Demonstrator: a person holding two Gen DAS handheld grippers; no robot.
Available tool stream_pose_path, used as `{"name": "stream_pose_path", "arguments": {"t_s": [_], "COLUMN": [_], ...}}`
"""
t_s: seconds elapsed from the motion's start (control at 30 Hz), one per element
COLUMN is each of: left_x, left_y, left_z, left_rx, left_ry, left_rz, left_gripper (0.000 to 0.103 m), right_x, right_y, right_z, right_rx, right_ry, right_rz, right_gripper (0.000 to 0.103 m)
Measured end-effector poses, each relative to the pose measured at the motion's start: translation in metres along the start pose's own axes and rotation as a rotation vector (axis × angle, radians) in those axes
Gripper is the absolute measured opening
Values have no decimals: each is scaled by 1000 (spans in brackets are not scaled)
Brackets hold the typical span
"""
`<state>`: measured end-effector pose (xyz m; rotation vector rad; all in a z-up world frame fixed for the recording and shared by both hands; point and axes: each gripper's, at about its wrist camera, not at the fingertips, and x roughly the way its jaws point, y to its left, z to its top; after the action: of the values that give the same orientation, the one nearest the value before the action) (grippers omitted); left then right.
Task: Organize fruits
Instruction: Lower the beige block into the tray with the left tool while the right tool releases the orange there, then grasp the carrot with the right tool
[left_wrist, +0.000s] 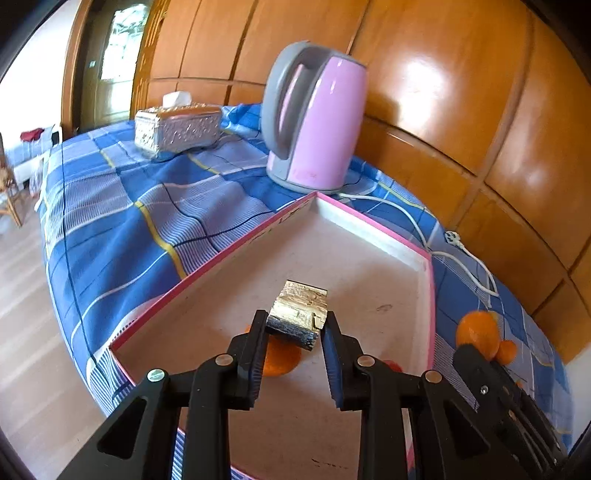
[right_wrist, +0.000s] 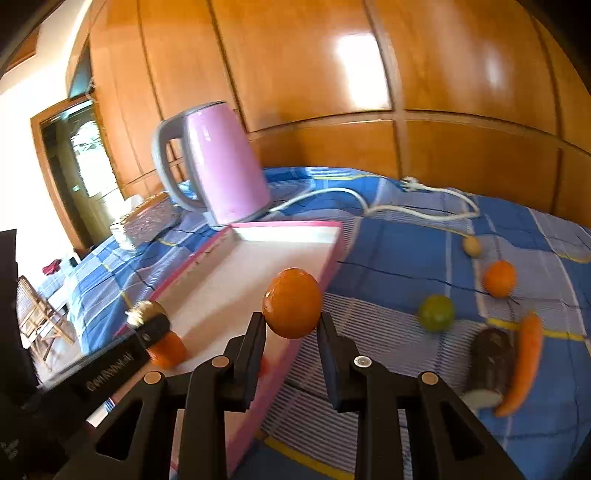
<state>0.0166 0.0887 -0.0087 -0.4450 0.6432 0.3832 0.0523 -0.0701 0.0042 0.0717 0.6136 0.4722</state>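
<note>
The left gripper (left_wrist: 295, 325) clamps a gold foil-wrapped block (left_wrist: 298, 314) over the pink-rimmed shallow tray (left_wrist: 388, 236), while the right gripper (right_wrist: 293, 326) at its 3 o'clock pinches a round orange (right_wrist: 291, 302).

A home is shown, likely a bedroom: a bed-like surface is covered by a blue checked cloth (left_wrist: 129, 206), backed by glossy wooden wardrobe panels (left_wrist: 443, 92). A pink kettle (left_wrist: 317, 122) and a tissue box (left_wrist: 177, 127) are set on it.

2 wrist fisheyes, close, angled down; both see tray (left_wrist: 236, 254), kettle (right_wrist: 221, 166).
</note>
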Motion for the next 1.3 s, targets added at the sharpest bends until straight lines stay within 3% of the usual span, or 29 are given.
{"name": "stream_pose_path", "arguments": {"t_s": [0.27,0.43,0.53,0.83,1.3], "left_x": [7,10,10,-2,-19], "left_y": [4,4,2,-15,-52], "left_z": [2,2,1,-4,-21], "left_rx": [-34,-46,-39,59,285], "left_ry": [-14,-20,-24,-83,-104], "left_rz": [20,31,20,-1,-146], "left_gripper": [35,51,56,58,58], "right_x": [28,30,29,7,-34], "right_y": [15,6,3,-3,-59], "right_z": [9,8,7,-3,-11], "right_rx": [-24,9,16,-19,164], "right_ry": [29,41,44,33,16], "right_rz": [98,98,80,-19,-202], "right_gripper": [31,31,33,33,33]}}
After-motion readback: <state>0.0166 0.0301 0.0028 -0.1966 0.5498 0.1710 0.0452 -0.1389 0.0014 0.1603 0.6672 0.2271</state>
